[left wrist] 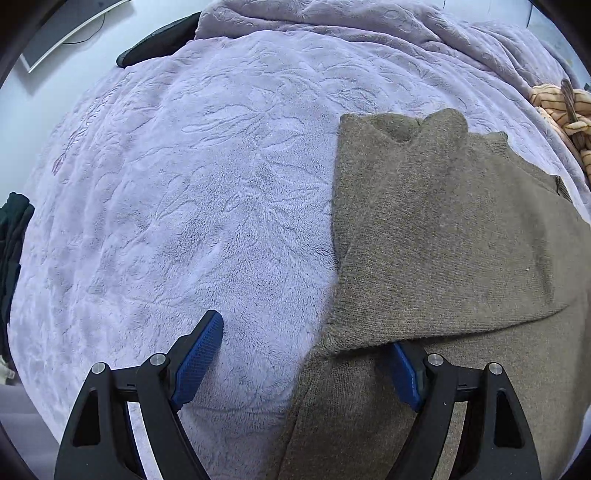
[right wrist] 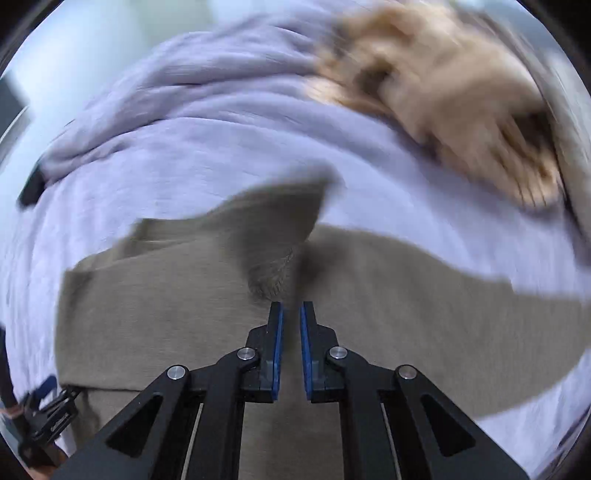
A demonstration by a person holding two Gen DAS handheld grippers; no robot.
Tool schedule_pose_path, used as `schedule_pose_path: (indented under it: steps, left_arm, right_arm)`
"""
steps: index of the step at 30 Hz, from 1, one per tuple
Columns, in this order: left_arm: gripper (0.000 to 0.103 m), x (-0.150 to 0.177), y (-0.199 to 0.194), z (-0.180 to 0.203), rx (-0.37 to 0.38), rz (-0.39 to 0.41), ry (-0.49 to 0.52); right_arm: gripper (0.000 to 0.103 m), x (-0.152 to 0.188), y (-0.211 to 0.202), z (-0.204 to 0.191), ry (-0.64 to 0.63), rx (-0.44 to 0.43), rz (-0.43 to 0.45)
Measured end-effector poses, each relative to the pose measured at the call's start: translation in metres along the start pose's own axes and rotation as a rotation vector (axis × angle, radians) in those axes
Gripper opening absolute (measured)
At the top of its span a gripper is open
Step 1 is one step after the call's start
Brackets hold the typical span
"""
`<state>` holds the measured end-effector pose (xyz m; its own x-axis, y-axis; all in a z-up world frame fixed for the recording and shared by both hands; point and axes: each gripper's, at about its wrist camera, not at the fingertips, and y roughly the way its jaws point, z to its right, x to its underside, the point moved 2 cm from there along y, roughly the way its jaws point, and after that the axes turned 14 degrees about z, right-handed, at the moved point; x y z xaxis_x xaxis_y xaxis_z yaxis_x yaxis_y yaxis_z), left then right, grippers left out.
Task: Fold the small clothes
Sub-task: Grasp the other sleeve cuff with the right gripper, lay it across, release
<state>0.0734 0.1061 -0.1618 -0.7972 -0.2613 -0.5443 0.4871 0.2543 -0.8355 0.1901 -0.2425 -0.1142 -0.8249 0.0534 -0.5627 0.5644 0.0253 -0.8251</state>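
Note:
An olive-brown knit sweater (left wrist: 443, 236) lies on the lilac plush blanket (left wrist: 184, 203), with one side folded over onto its body. My left gripper (left wrist: 306, 354) is open at the sweater's left edge; its right finger (left wrist: 406, 376) sits under the folded flap, its left finger (left wrist: 199, 358) over bare blanket. In the blurred right wrist view the sweater (right wrist: 166, 314) lies below my right gripper (right wrist: 291, 317), whose jaws stand nearly together with a narrow gap. A raised peak of knit (right wrist: 273, 236) stands just ahead of the tips; I cannot tell whether it is gripped.
An orange striped garment (left wrist: 557, 110) lies at the far right of the bed; it also shows blurred in the right wrist view (right wrist: 443, 92). Dark clothing (left wrist: 11, 236) hangs at the left edge. A monitor (left wrist: 62, 33) stands by the wall. The other gripper (right wrist: 48, 421) shows at lower left.

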Motion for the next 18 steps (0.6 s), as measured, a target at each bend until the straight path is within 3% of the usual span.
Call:
schedule_pose_path:
  steps: [1,4,5,7,9,14,15,17,18]
  left_arm:
    - [0.083,-0.001,0.000,0.000,-0.003,-0.001,0.000]
    - [0.083,-0.003,0.004,0.003,-0.010,0.000,0.008]
    - [0.083,-0.002,0.004,0.003,-0.013,0.001,0.011]
    - [0.084,-0.001,0.004,0.003,-0.019,-0.001,0.009]
    - [0.084,-0.001,0.002,0.007,-0.023,-0.004,0.002]
    - [0.084,-0.001,0.004,0.009,-0.033,-0.002,0.000]
    - [0.084,-0.001,0.004,0.009,-0.032,-0.003,-0.001]
    - [0.084,-0.001,0.001,0.009,-0.030,-0.003,-0.008]
    - [0.084,-0.001,0.001,0.008,-0.030,0.000,-0.010]
  right_arm:
    - [0.010,0.007,0.005,0.019,0.072,-0.021,-0.033]
    - [0.012,0.029,0.017,0.059,0.319,-0.219,-0.138]
    - [0.015,0.034,0.017,0.061,0.340,-0.250,-0.155]
    - [0.036,0.044,0.010,0.057,0.349,-0.285,-0.156]
    - [0.046,0.046,0.010,0.053,0.394,-0.350,-0.140]
    - [0.049,0.027,0.048,0.038,0.508,-0.414,-0.150]
    - [0.048,0.027,0.059,0.036,0.536,-0.409,-0.171]
    - [0.007,0.022,0.069,0.032,0.565,-0.399,-0.194]
    - [0.007,0.018,0.066,0.030,0.558,-0.397,-0.189]
